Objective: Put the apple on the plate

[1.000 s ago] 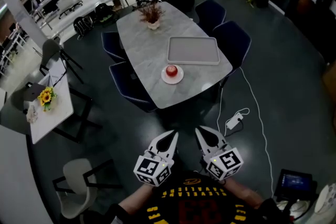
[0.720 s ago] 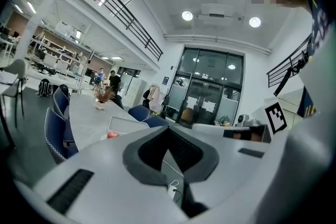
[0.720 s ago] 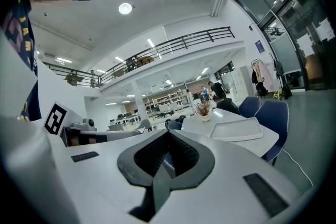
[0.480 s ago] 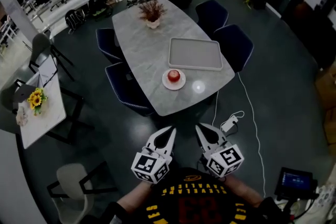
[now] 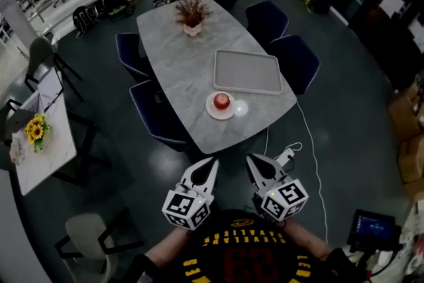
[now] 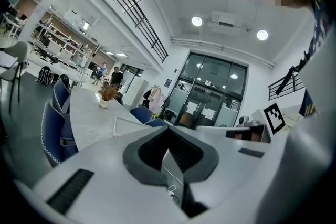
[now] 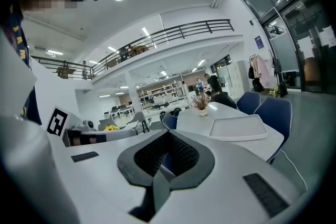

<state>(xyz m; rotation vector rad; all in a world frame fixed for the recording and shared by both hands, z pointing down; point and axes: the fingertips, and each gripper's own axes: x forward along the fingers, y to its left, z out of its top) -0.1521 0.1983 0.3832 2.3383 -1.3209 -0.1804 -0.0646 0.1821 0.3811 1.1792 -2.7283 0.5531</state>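
The right gripper [image 7: 169,132] has its jaws closed tip to tip, with nothing between them. Beyond it, a pale bench [image 7: 193,120] carries a grey tray [image 7: 237,127]. Behind the tray stands a potted dry plant [image 7: 200,104], and to the right of the tray are blue chairs [image 7: 270,108].

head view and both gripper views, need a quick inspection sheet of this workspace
surface: grey marble-look oval table
job's things: red apple sits on small white round plate, near the table's near end
clutter: grey rectangular tray, nothing on it; potted dried plant
grippers: left tongs and right tongs shut, holding nothing, short of the table
cables: white cable with adapter on the floor
surroundings: dark blue chairs; white side table with yellow flowers
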